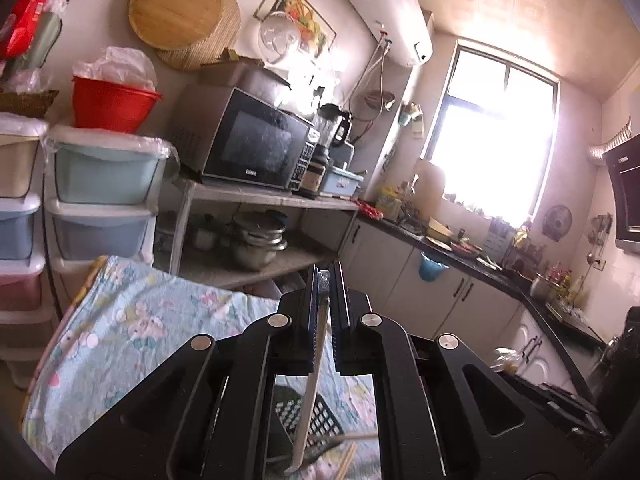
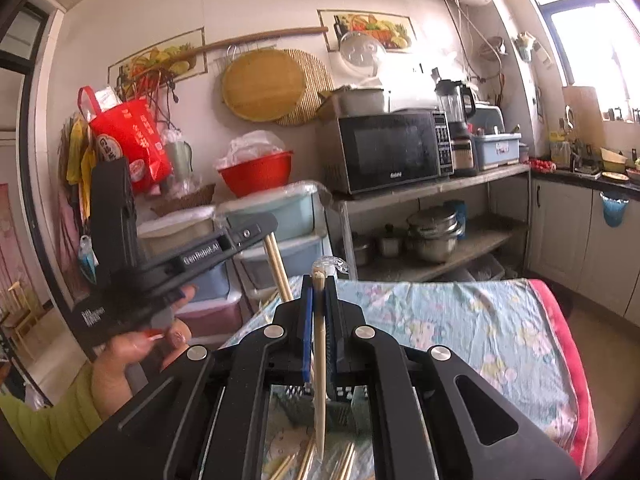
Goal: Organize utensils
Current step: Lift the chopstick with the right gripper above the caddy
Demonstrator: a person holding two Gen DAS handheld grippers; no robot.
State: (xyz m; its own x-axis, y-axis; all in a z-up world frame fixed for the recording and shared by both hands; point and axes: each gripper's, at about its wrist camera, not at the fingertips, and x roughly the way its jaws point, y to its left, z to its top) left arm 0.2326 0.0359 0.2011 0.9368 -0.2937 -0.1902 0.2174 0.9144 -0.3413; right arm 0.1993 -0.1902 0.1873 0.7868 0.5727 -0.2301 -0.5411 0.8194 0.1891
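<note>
Currently both grippers are raised above a tabletop [image 2: 500, 320] covered with a floral cloth. Right gripper [image 2: 319, 280] is clenched on 1 pale chopstick [image 2: 319, 360], held near its upper end; the stick runs down between the blue-padded fingers, its tip pointing toward the cloth. A bit of clear wrapping sits at its top end. Left gripper [image 1: 324, 276] is clenched on a light, flat-looking utensil [image 1: 310, 392] hanging down between the fingers; its exact type is hard to tell. In the right wrist view the left gripper [image 2: 269, 227] appears at left, held by a hand [image 2: 132, 356], with a pale stick [image 2: 279, 266] hanging from its tip. Below lie a dark perforated basket [image 2: 344, 402] and several loose chopsticks [image 2: 308, 460] on the cloth. Background: microwave [image 2: 394, 150] on a shelf, red bowl [image 2: 256, 174].
</note>
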